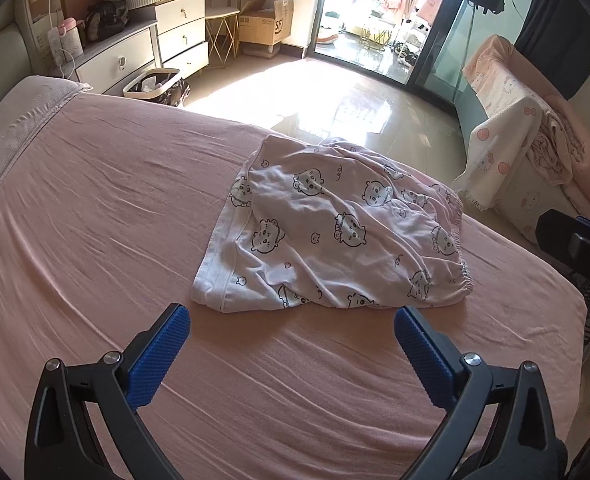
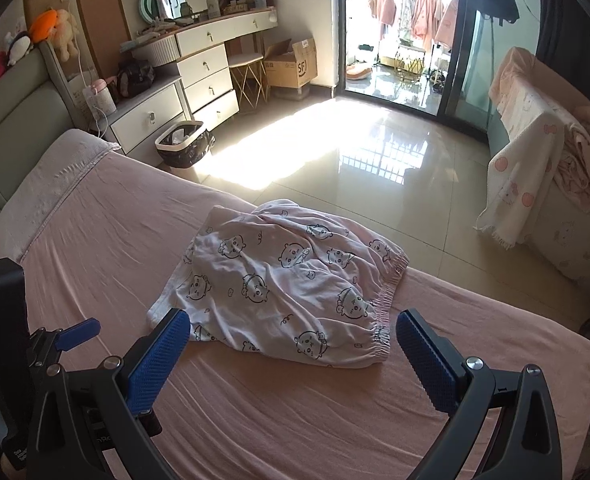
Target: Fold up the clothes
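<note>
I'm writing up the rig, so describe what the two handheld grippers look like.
The left gripper and right gripper match: black angular plastic frames with silver round bolts, each finger faced with a blue knurled pad. The right wrist view also shows a small blue lever on the left gripper's black body.

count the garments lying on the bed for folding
1. A single cartoon-print garment lies crumpled on the pink sheet near the bed's far edge, ahead of both open claws. Its bunched folds could hide something smaller.
</note>
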### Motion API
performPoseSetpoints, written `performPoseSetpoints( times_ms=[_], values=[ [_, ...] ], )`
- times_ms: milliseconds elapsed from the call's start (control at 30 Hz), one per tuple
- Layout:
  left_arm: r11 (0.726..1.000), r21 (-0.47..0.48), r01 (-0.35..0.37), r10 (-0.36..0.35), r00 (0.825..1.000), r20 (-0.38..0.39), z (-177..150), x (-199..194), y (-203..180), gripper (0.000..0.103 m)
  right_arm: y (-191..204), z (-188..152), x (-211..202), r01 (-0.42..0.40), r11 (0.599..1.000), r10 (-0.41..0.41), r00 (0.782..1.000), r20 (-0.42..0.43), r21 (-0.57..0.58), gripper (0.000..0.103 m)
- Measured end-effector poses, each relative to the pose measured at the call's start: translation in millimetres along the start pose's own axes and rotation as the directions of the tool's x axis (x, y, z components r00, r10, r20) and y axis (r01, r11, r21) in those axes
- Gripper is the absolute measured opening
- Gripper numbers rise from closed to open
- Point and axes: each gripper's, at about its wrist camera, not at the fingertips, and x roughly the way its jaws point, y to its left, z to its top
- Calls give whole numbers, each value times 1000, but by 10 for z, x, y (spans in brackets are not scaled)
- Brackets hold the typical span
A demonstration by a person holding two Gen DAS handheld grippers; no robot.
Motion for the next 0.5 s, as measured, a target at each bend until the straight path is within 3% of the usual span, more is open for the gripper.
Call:
performPoseSetpoints(
  times_ms=[200, 367, 500],
  values=[
    [999, 54, 0, 1, 1000, -24, 30, 301, -102, 103, -243, -26, 409, -34, 997, 41, 994, -98, 67, 103],
    [992, 129, -16, 21, 999, -41, -7, 513, -250, 103, -522, -84, 749, -50, 989, 77, 977, -196, 138, 103],
    [985, 173, -22, 32, 998, -54, -56, 673, -352, 103, -759, -104, 928, -73, 977, 116, 971, -211, 200, 103]
  ],
)
